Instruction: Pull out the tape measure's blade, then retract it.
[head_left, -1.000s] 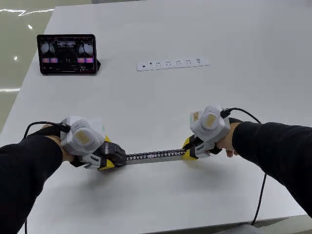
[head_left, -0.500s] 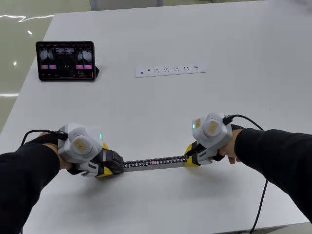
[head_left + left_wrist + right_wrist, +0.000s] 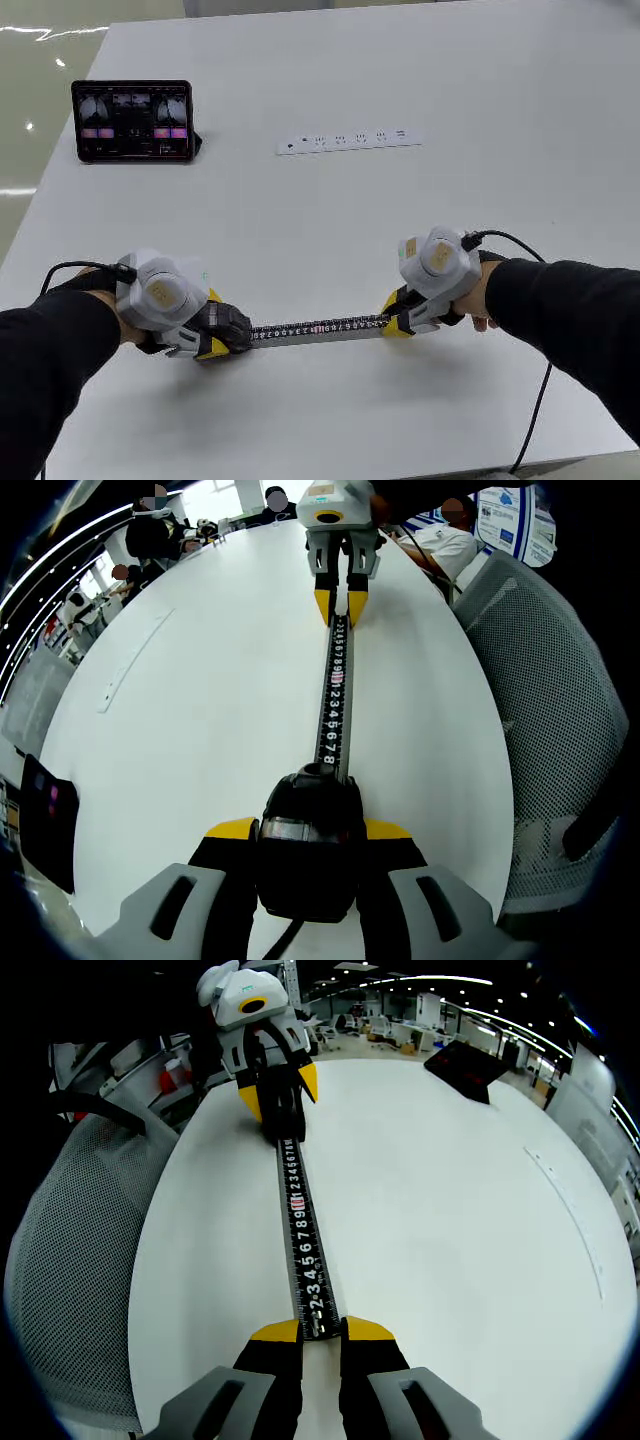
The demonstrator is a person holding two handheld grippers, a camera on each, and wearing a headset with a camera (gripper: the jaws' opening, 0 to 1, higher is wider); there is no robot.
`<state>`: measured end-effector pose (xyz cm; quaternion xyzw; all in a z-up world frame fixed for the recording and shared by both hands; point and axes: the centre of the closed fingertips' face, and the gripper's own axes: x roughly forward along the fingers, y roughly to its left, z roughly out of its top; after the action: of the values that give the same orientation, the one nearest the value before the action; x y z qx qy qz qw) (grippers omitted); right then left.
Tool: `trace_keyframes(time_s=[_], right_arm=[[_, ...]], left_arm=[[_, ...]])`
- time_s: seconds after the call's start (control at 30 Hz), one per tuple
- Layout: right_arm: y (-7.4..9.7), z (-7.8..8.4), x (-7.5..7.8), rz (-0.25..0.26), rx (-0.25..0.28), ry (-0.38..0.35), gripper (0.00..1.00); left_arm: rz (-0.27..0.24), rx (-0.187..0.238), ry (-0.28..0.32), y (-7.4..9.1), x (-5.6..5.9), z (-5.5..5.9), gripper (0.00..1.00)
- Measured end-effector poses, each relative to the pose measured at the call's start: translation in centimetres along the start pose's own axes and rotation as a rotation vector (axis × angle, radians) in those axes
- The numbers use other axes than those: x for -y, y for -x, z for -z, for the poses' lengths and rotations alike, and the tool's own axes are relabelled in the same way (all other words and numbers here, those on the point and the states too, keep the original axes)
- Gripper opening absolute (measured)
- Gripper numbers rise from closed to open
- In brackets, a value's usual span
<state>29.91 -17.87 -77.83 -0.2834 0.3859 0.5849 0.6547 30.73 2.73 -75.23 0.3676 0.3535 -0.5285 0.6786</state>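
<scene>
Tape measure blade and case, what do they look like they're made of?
The blade looks like thin metal, probably coated steel: dark matte face with printed white numerals and a silvery edge. The case looks like black moulded plastic, possibly rubberised, with a faint sheen.

between my left gripper's [image 3: 310, 830] jaws the tape case [image 3: 308, 865] looks like black matt plastic, slightly rubbery, clamped by yellow-tipped jaws on smooth grey plastic. the blade [image 3: 302, 1230] running ahead to my right gripper's [image 3: 322, 1332] jaws is thin, dark and satin, with crisp white print; those jaws pinch its tip. under both pairs of jaws the table [image 3: 330, 210] is white and smooth, faintly sheened. beside the right jaws sits a chair [image 3: 70, 1260] of grey woven mesh, rough-looking.
</scene>
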Motion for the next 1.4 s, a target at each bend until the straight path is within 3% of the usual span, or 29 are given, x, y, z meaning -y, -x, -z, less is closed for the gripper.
trace_keyframes(time_s=[1.4], right_arm=[[1.3, 1.8, 0.4, 0.019, -0.016, -0.015, 0.09]], left_arm=[[-0.001, 0.007, 0.000, 0.2, 0.1, -0.2, 0.34]])
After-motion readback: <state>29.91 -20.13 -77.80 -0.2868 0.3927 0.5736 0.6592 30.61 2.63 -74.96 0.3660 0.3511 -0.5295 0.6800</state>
